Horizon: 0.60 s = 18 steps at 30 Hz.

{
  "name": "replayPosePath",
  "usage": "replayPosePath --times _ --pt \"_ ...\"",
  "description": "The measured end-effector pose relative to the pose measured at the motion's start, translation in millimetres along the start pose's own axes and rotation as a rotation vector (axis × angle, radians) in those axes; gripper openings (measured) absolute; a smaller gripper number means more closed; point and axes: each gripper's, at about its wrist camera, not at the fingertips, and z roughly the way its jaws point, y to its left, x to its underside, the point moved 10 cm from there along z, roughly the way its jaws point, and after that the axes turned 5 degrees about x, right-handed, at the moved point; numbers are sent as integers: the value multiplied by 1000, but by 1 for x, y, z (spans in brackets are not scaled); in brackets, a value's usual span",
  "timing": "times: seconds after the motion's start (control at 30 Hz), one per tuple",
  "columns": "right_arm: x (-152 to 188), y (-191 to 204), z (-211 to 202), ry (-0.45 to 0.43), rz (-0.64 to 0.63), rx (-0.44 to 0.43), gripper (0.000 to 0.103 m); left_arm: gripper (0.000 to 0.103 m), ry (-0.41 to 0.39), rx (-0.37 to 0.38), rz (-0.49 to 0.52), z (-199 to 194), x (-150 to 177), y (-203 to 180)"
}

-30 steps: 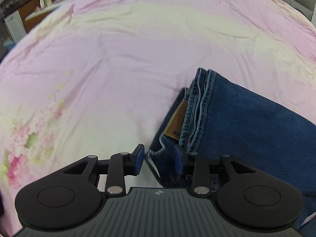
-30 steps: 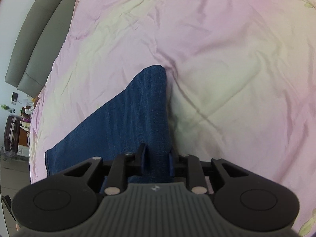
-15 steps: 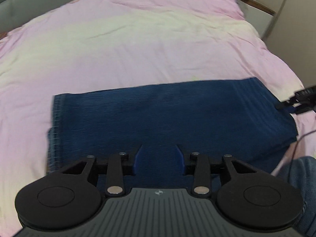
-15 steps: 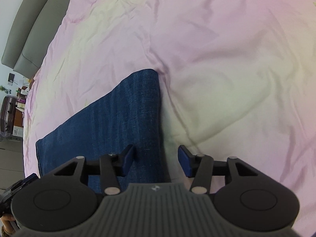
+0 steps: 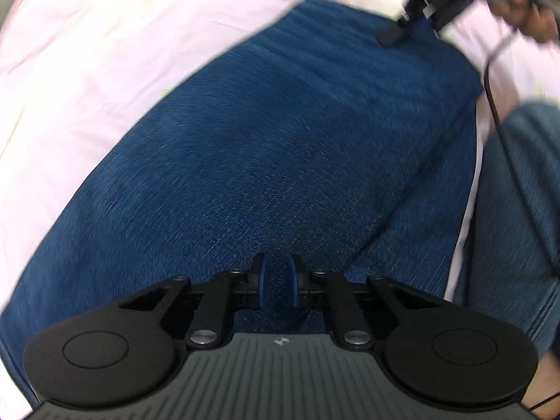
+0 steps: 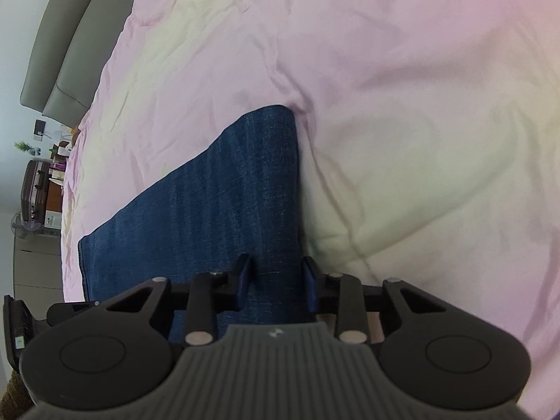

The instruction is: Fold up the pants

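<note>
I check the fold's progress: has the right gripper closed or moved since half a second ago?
Yes. The right gripper has narrowed its jaws and now straddles the edge of the folded jeans; against the pink bedsheet it barely shifted.

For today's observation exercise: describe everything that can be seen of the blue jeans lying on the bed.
The jeans are dark blue denim with a faint vertical weave, folded into a flat slab with straight edges and a squared far corner. They lie on the pink bedsheet. The left gripper sits nearly shut over the fabric; the right gripper straddles one edge, jaws apart. No waistband or label shows.
</note>
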Motion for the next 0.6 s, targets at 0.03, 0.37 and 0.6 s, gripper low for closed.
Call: replayPosePath --times 0.03,0.37,0.6 --pt "0 -1 2 2 5 -4 20 15 12 -2 23 5 -1 -2" --pt "2 28 -27 -43 -103 3 12 14 -24 -37 74 -20 -50 55" --pt "6 51 -45 -63 -151 6 10 7 -6 -72 48 21 -77 100"
